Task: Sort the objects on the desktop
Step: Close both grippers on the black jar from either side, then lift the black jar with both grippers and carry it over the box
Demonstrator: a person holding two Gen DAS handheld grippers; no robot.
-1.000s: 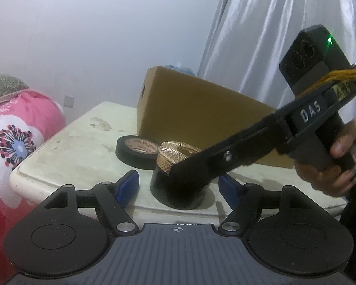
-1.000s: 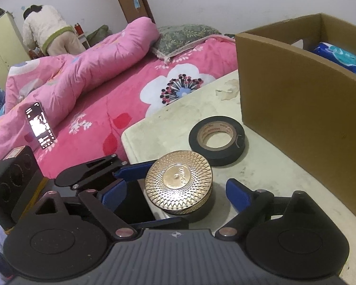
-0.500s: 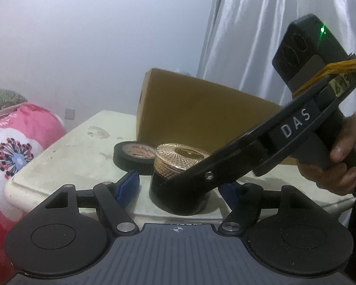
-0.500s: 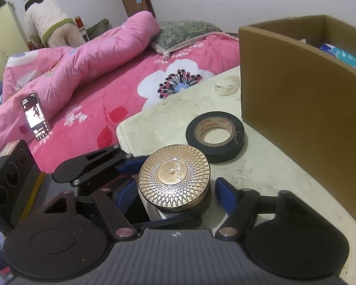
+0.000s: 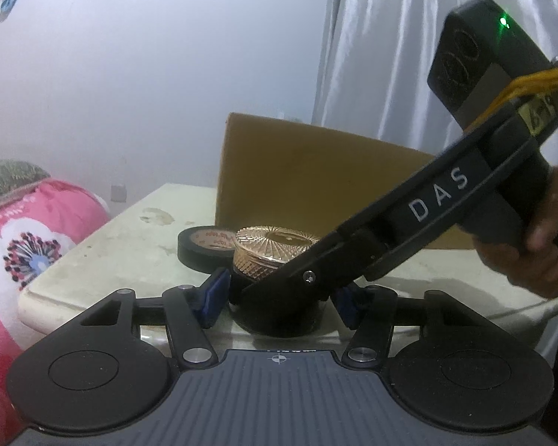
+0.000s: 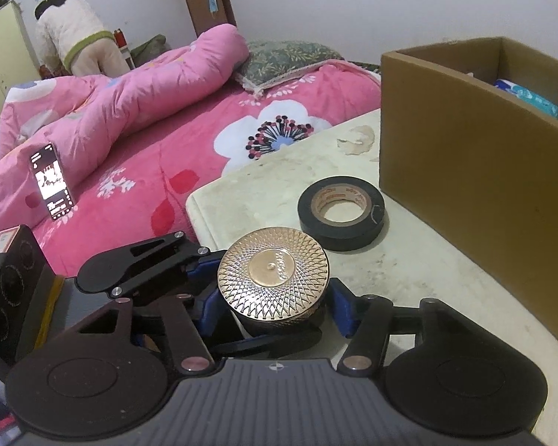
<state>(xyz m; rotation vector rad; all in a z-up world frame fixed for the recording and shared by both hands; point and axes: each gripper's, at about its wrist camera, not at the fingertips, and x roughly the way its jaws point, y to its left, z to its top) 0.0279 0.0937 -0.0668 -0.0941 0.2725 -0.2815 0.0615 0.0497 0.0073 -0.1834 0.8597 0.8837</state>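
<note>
A black jar with a gold patterned lid (image 5: 275, 245) (image 6: 273, 275) stands near the corner of the pale table (image 6: 427, 278). My left gripper (image 5: 281, 301) comes in low and level, its jaws closing, and its blue pads sit against the jar's black body. My right gripper (image 6: 275, 308) reaches down from above with its jaws closing too, and its blue pads touch the jar's sides just below the lid. One of its black fingers (image 5: 308, 275) crosses the jar in the left wrist view. A roll of black tape (image 6: 338, 239) (image 5: 197, 256) lies flat just behind the jar.
An open cardboard box (image 6: 465, 171) (image 5: 316, 174) stands at the table's back right with a blue packet (image 6: 528, 98) inside. A bed with a pink quilt (image 6: 130, 122) and a phone (image 6: 50, 182) adjoins the table. A person (image 6: 78, 44) bends over far behind.
Both pairs of jaws have narrowed from wide of the jar to touching it. The right gripper has drawn in closer over the lid. The left view has rolled slightly.
</note>
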